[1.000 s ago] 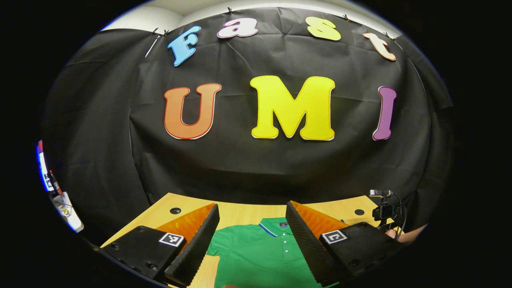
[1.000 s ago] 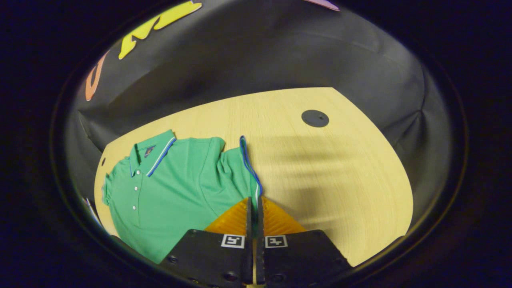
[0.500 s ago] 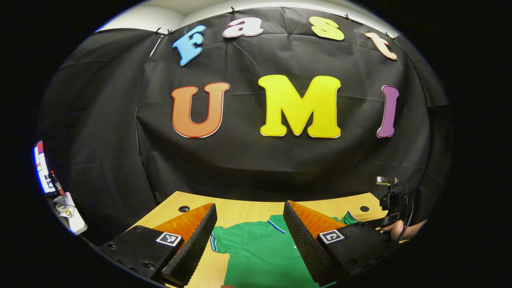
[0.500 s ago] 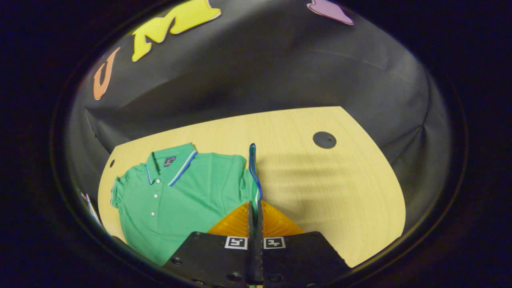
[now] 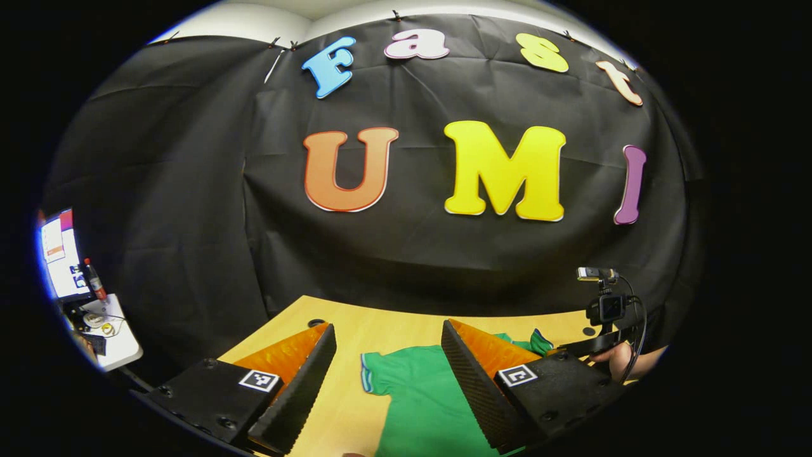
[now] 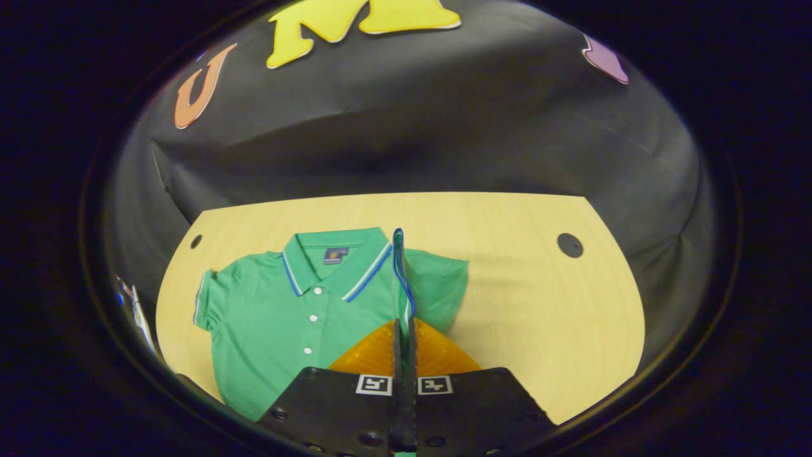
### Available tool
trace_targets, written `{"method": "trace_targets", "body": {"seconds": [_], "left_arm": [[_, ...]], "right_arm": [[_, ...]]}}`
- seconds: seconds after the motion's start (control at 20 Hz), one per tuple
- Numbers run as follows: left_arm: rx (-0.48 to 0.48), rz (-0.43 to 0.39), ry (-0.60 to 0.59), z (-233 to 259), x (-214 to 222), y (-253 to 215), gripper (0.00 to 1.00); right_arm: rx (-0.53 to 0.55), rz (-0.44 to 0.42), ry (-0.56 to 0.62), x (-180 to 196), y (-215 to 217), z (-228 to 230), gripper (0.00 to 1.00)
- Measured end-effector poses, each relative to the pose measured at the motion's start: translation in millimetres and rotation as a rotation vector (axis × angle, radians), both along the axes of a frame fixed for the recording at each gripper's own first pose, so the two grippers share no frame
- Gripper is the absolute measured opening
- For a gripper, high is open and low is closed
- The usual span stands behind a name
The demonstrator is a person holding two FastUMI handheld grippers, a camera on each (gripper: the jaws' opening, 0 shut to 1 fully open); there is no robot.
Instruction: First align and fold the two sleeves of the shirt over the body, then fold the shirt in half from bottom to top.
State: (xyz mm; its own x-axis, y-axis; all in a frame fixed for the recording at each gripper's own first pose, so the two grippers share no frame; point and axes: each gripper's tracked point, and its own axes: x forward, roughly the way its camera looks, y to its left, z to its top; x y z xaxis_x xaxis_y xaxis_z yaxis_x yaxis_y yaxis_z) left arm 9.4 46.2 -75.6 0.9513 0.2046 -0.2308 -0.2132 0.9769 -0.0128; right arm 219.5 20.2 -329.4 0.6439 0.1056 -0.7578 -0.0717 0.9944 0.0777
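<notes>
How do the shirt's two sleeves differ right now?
The pinched sleeve is lifted by its trimmed hem, which stands up between the right gripper's shut fingers; the far sleeve lies flat on the table, untouched. The pinched one is carried over the body; the other still spreads outward. Both are green with striped cuffs.

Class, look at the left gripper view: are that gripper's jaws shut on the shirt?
No. The left gripper stands with its jaws wide apart above the green shirt, touching no cloth.

The green polo shirt (image 6: 279, 324) lies face-up on the table, one blue-trimmed sleeve (image 6: 401, 273) lifted upright.
</notes>
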Motion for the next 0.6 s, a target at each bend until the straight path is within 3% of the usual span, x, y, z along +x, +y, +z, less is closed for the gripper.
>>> {"method": "trace_targets", "body": {"seconds": [0.1, 0.15, 0.35, 0.4, 0.6], "left_arm": [[-0.012, 0.011, 0.008, -4.0, -5.1, 13.1, 1.0], [-0.019, 0.017, 0.012, -6.9, -5.6, 19.2, 1.0], [-0.058, -0.007, 0.043, -24.7, -3.8, 33.7, 1.0], [-0.061, -0.024, 0.053, -31.3, -2.1, 35.0, 1.0], [-0.094, -0.119, 0.103, -68.8, 16.6, 38.4, 1.0]], "right_arm": [[0.044, 0.01, 0.003, -2.0, 26.4, 3.8, 0.03], [0.06, 0.007, -0.008, -3.7, 34.9, 6.4, 0.1], [0.05, -0.009, -0.081, -11.7, 44.2, 31.9, 0.82], [0.03, -0.011, -0.113, -16.9, 42.3, 45.3, 0.9], [-0.044, 0.028, -0.239, -48.4, 37.5, 93.9, 0.96]]}}
